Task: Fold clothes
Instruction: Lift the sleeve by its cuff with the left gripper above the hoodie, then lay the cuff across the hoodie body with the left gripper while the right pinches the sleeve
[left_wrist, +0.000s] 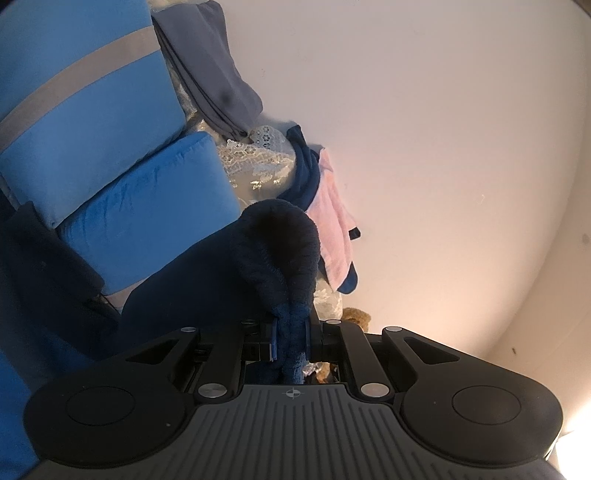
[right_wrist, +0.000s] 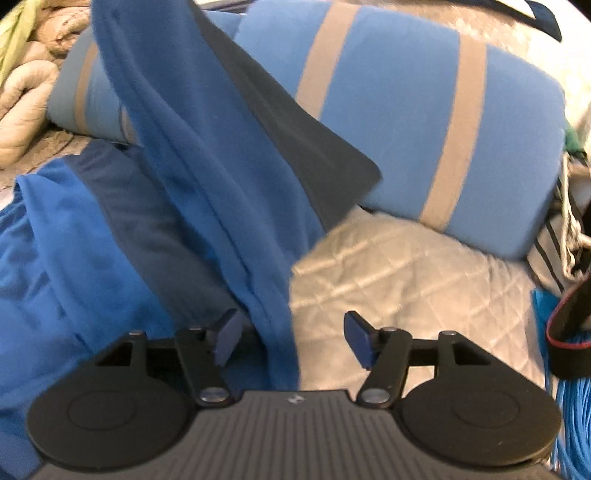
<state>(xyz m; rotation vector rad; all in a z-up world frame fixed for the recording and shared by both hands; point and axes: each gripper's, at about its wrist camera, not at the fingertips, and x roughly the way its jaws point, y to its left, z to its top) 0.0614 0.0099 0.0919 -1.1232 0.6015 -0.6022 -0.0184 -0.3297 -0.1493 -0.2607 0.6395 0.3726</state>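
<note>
My left gripper (left_wrist: 290, 341) is shut on a bunched fold of a dark blue fleece garment (left_wrist: 280, 243), which bulges up in front of the fingers and hangs to the left. In the right wrist view the same blue garment (right_wrist: 207, 147) hangs stretched from the upper left down between the fingers. My right gripper (right_wrist: 291, 341) is open, with the garment's hem lying between its blue pads (right_wrist: 358, 341) and touching neither. The rest of the garment (right_wrist: 55, 240) lies crumpled on the bed at the left.
Blue pillows with grey stripes (right_wrist: 424, 122) lie on a quilted grey bedspread (right_wrist: 406, 266). A grey cloth (left_wrist: 210, 70), lace fabric (left_wrist: 255, 158) and a pink-and-navy cloth (left_wrist: 328, 221) pile up against a white wall (left_wrist: 443, 147). Blue cord (right_wrist: 569, 406) lies at the right.
</note>
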